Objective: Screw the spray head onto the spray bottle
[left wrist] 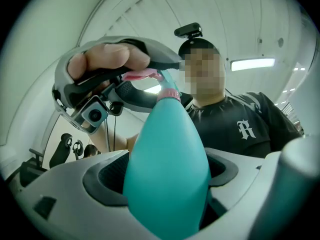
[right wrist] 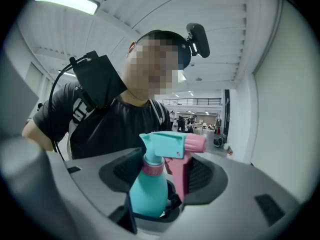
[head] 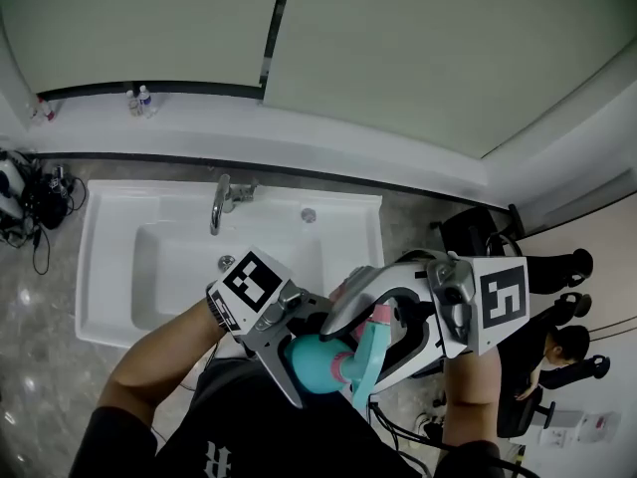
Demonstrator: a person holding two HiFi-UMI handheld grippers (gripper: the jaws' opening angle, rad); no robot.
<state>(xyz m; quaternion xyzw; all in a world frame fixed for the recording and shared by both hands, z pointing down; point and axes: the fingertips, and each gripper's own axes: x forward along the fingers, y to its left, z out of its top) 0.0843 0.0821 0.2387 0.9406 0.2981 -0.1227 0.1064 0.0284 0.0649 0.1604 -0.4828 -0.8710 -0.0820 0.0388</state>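
My left gripper (head: 299, 355) is shut on the body of a teal spray bottle (head: 317, 364), held close to the person's chest. In the left gripper view the bottle (left wrist: 167, 169) fills the space between the jaws, its pink collar pointing away. The spray head (right wrist: 167, 144), teal with a pink nozzle and trigger, sits on the bottle's neck above that pink collar. My right gripper (right wrist: 162, 184) reaches around the head from the right. Its jaws stand wide on either side, and a small gap shows beside the neck. In the head view the right gripper (head: 383, 332) meets the spray head (head: 370, 352).
A white sink (head: 109, 267) with a chrome faucet (head: 219, 202) lies below and ahead. Small bottles (head: 139, 100) stand on the back ledge. Cables (head: 30, 202) lie on the counter at far left. A seated person (head: 557, 352) is at the right.
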